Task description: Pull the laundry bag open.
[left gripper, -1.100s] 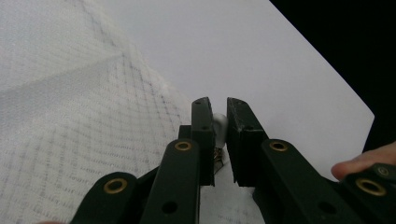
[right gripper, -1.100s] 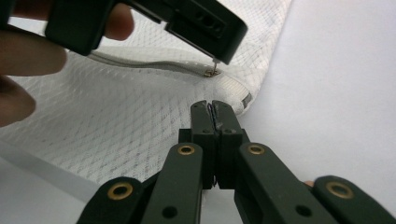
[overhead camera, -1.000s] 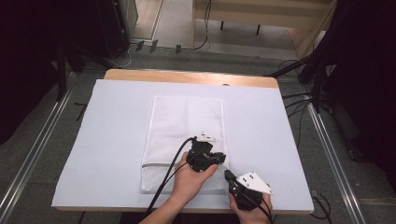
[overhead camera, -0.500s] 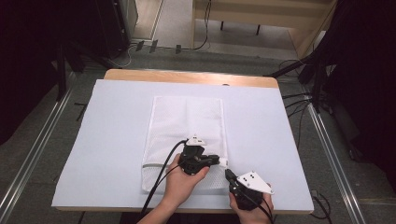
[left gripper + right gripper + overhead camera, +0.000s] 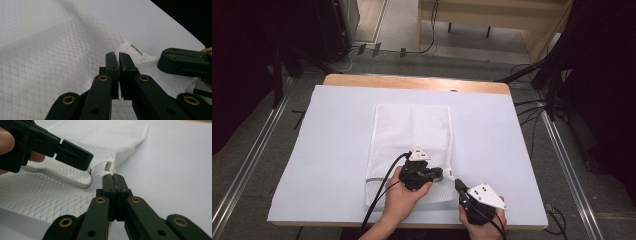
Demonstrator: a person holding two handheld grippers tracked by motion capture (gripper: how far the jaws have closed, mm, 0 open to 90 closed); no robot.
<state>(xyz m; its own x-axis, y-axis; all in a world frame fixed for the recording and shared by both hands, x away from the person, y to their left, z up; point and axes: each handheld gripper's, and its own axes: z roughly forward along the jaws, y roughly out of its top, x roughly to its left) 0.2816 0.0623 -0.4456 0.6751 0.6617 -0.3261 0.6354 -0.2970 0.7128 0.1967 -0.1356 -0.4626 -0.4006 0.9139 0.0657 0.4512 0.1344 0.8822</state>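
A white mesh laundry bag [image 5: 412, 145] lay flat on the pale sheet [image 5: 337, 150] covering the wooden table [image 5: 412, 82], its long side running away from the person and its near end, crossed by a grey zipper band [image 5: 62, 180], close to the table's front edge. At that near end the mesh was rumpled and lifted slightly.

The left gripper [image 5: 438, 175], held in the person's left hand [image 5: 404, 197], hovered low over the bag's near right portion, pointing to the right. In its own view its jaws stood pressed together, with a narrow slit between them; whether any mesh was caught there could not be told.

The right gripper [image 5: 458, 186], gripped in the right hand [image 5: 479, 220] at the table's front edge, pointed toward the bag's near right corner. In its own view its jaws were closed, pinching the edge of the mesh just below a small white tab [image 5: 103, 166] by the zipper's end. The left gripper's dark jaws appeared just above and beside that tab.

Black cables [image 5: 379, 195] trailed from the left gripper toward the person.
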